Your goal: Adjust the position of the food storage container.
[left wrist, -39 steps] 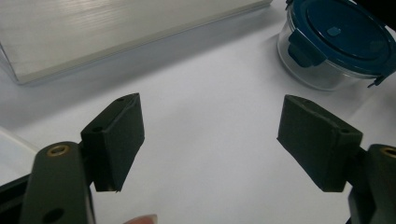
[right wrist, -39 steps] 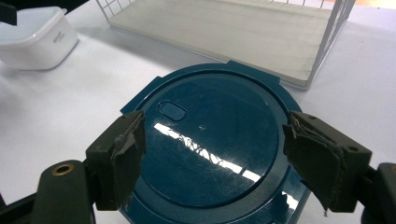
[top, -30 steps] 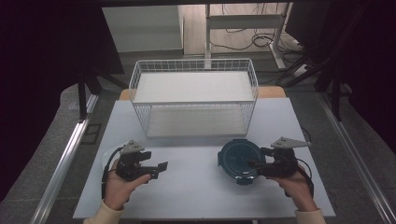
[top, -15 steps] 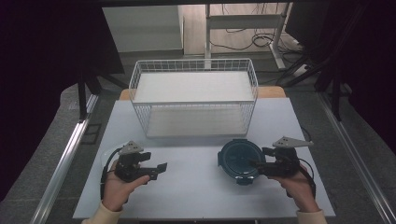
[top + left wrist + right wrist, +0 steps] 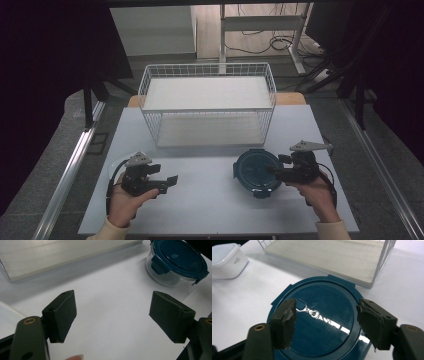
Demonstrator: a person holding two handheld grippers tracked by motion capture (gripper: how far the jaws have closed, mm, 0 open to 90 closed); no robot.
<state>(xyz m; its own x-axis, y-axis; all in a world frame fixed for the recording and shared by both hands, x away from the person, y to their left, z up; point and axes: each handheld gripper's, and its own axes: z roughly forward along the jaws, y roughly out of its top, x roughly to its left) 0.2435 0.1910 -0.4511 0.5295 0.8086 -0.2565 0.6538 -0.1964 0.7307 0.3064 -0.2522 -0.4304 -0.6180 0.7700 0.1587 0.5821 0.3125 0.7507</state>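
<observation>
Right gripper (image 5: 274,173) is hovering over the round glass container with the teal clip lid (image 5: 257,171), near the front right of the white bench (image 5: 210,200); its jaws have just been closing, but in the right gripper view the pads are standing apart above the lid (image 5: 324,322), with nothing pinched between them. Left gripper (image 5: 167,182) is sitting wide and empty over bare bench on the front left, doing nothing. Risks, as I'm reading it: the lid is glossy and flat, so a top-down pinch is likely sliding off; the body is glass (image 5: 165,277), so a push rather than a grip could be skating it across the smooth bench toward the front edge; catching a clip tab (image 5: 158,265) could be popping the latch and lifting the lid alone. If the target is the white wire basket (image 5: 207,107) behind, the tall rim is asking for a clean lift, or the container is clipping the wire. A white square tub (image 5: 225,261) is sitting off to one side, apart from the work. Room: dim, dark curtains either side, grey floor, cables and a desk frame (image 5: 260,25) trailing behind the bench, metal rails along both sides.
</observation>
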